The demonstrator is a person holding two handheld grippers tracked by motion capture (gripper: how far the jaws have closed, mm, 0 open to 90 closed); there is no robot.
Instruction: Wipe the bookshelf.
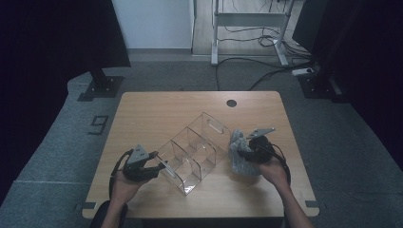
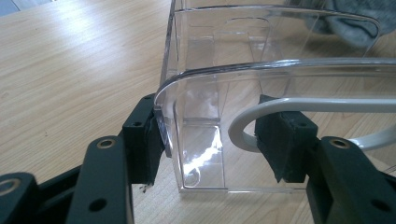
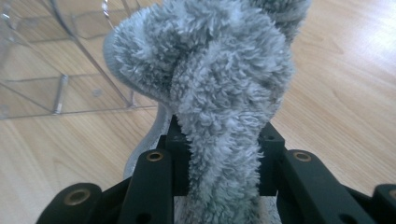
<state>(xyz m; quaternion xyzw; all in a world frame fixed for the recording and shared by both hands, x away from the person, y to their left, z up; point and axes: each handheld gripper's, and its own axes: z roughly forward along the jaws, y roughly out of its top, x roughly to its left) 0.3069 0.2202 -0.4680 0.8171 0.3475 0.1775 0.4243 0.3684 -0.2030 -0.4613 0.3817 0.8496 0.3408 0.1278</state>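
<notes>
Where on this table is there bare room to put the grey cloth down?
The far left of the table is bare, from the back edge down to the clear organizer. The near edge between the two hands is free too. It is crowded by the organizer's right end, where the right tool holds the grey cloth.

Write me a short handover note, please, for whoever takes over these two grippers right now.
Left gripper: shut on the near end wall of the clear organiser, steadying it on the table.
Right gripper: shut on the grey fluffy cloth, held just right of the organiser.
Done: cloth picked up, organiser braced.
Left: the compartments look empty; the cloth probably goes into or against the organiser next. Keep both grips.
</notes>
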